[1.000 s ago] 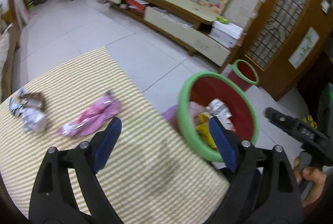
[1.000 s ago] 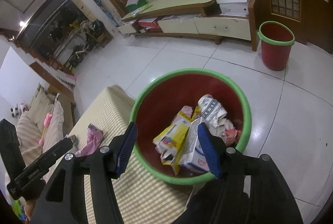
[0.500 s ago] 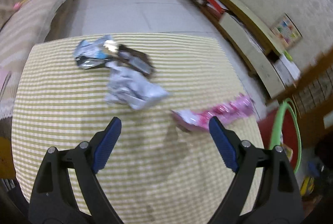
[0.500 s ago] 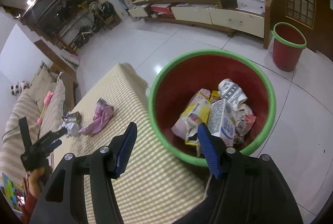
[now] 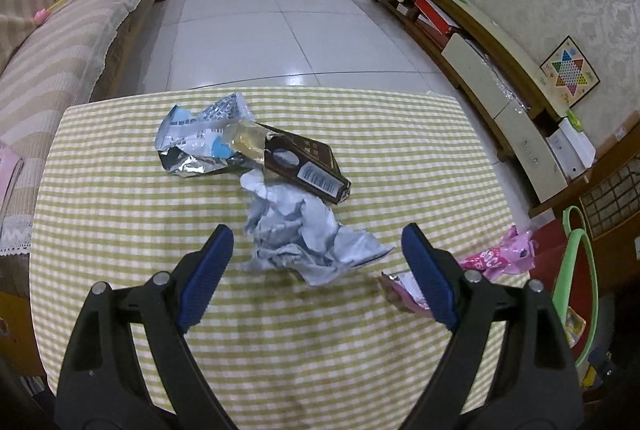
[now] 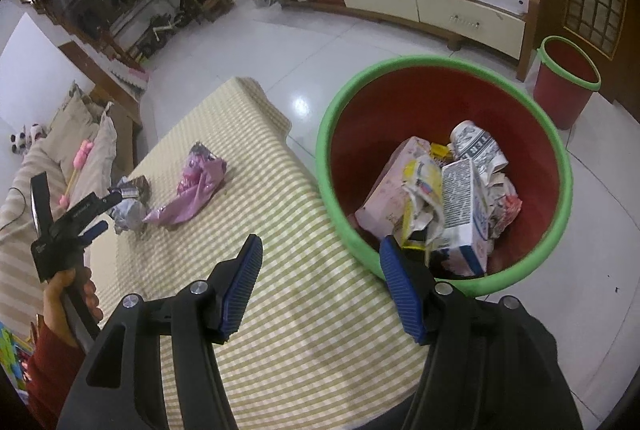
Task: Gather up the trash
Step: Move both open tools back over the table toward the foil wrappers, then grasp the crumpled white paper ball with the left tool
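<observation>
**Both grippers wide open, trash on the counter and in the bin**

My left gripper [image 5: 316, 266] is spread wide and holds nothing. It hangs over the counter [image 5: 360, 370], which has a cloth with yellow-green and white checks. Between its blue pads [image 5: 206, 276] lies a crumpled white paper [image 5: 304, 238], flat on the cloth and not touching either pad. Just behind the paper there is a dark brown carton [image 5: 306, 166], lying on its side, and one end of it touches the paper. To the left of the carton lies a torn silver and blue wrapper [image 5: 196, 140], which meets the carton's other end. A pink wrapper [image 5: 496, 258] lies near the right edge of the counter, partly hidden behind my right pad.

My right gripper [image 6: 320, 290] is also wide and empty. It hangs over the counter's edge, beside the red bin [image 6: 352, 134] with the green rim. The bin stands on the floor against the counter. Inside it I see a white carton with printed text [image 6: 464, 210], a pale pink box [image 6: 394, 182], yellow packaging [image 6: 422, 182] and crumpled printed paper [image 6: 478, 146]. A second, smaller red bin [image 6: 566, 86] stands well apart, near the low cabinet [image 6: 432, 6].
</observation>
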`<state>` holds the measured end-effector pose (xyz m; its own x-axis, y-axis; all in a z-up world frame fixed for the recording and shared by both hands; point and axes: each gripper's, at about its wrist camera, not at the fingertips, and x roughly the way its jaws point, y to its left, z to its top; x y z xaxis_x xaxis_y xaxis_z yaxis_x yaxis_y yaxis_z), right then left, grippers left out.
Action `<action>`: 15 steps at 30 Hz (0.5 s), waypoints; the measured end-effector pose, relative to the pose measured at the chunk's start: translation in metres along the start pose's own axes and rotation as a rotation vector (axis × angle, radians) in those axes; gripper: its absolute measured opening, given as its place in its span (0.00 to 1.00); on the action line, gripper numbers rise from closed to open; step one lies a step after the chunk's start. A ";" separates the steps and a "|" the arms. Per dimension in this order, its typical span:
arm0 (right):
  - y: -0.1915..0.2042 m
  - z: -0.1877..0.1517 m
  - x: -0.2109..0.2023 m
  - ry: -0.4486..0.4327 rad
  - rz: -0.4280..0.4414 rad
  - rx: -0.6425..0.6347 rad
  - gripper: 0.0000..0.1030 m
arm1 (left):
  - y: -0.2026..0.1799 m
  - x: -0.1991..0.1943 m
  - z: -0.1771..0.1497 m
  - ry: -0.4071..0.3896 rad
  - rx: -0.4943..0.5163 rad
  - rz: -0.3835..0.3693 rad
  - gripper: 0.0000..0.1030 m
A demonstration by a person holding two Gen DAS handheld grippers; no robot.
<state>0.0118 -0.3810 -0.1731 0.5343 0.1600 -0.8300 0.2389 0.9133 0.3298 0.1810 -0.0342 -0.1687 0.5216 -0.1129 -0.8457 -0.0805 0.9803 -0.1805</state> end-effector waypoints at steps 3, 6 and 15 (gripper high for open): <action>0.006 0.001 0.006 0.012 -0.002 -0.011 0.58 | 0.002 0.007 0.003 0.007 -0.009 -0.007 0.81; 0.013 0.002 0.011 0.021 -0.009 -0.030 0.59 | 0.007 0.016 0.004 0.019 -0.020 -0.011 0.81; 0.033 0.002 0.023 0.044 0.007 -0.073 0.62 | 0.017 0.017 0.002 0.012 -0.028 -0.048 0.22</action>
<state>0.0341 -0.3478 -0.1802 0.4990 0.1817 -0.8474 0.1744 0.9367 0.3036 0.1900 -0.0190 -0.1851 0.5153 -0.1613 -0.8417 -0.0798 0.9688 -0.2346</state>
